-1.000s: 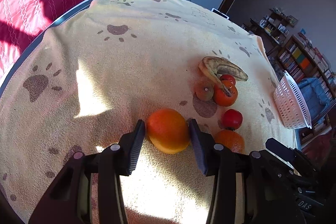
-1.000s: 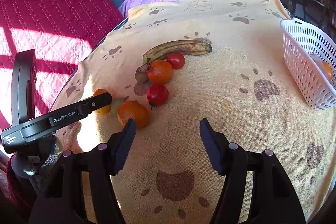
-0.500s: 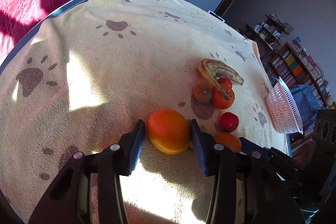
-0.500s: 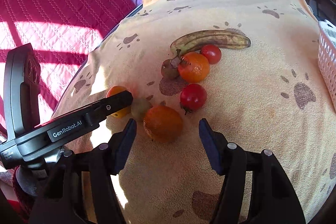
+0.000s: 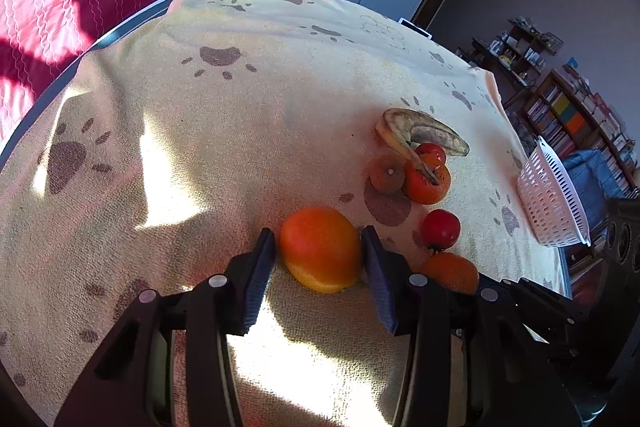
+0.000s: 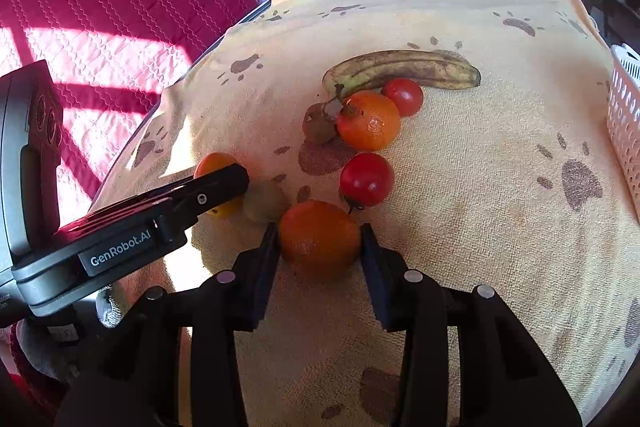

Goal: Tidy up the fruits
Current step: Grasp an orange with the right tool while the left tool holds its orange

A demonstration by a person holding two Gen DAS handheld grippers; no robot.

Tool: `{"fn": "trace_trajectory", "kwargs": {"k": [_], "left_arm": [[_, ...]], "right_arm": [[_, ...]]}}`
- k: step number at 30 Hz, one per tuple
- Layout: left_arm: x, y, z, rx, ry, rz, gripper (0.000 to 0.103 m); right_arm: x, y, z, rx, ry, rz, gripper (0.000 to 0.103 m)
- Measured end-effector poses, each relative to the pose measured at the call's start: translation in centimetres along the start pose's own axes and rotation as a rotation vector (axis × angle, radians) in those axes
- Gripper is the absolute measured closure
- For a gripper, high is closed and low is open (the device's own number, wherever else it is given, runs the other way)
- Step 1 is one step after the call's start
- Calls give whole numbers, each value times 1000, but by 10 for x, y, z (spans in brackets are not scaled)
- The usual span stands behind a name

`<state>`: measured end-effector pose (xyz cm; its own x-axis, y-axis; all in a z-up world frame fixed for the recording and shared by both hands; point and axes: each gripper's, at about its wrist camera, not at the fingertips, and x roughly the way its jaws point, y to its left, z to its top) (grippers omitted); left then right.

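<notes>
Left tongs [image 5: 319, 259]: clamped on orange [image 5: 320, 249].
Right tongs [image 6: 319, 243]: around tangerine [image 6: 319, 239], contact unclear.
Beyond right tongs: tomato [image 6: 367, 179], kiwi [image 6: 265, 201].
Writing: "GenRobot.AI".

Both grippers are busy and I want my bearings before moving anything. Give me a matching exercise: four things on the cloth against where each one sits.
Things:
1. banana
2. white basket
3. nearer kiwi
4. nearer tomato

Places:
A. between the yellow-bottomed orange in the left gripper and the darker orange in the right gripper
B. just beyond the darker orange
C. farthest back, curving over the fruit cluster
D. far right, apart from the fruit

Pairs: 1-C, 2-D, 3-A, 4-B.
</notes>
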<state>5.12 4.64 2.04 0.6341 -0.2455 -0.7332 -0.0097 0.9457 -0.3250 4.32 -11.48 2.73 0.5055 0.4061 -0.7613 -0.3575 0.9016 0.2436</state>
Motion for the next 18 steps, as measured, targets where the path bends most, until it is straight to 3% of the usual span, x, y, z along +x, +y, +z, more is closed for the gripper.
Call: {"fn": "trace_trajectory", "kwargs": {"k": [18], "left_arm": [[-20, 8, 2, 20, -36, 65, 61]], "right_arm": [[-18, -9, -4, 10, -59, -15, 61]]}}
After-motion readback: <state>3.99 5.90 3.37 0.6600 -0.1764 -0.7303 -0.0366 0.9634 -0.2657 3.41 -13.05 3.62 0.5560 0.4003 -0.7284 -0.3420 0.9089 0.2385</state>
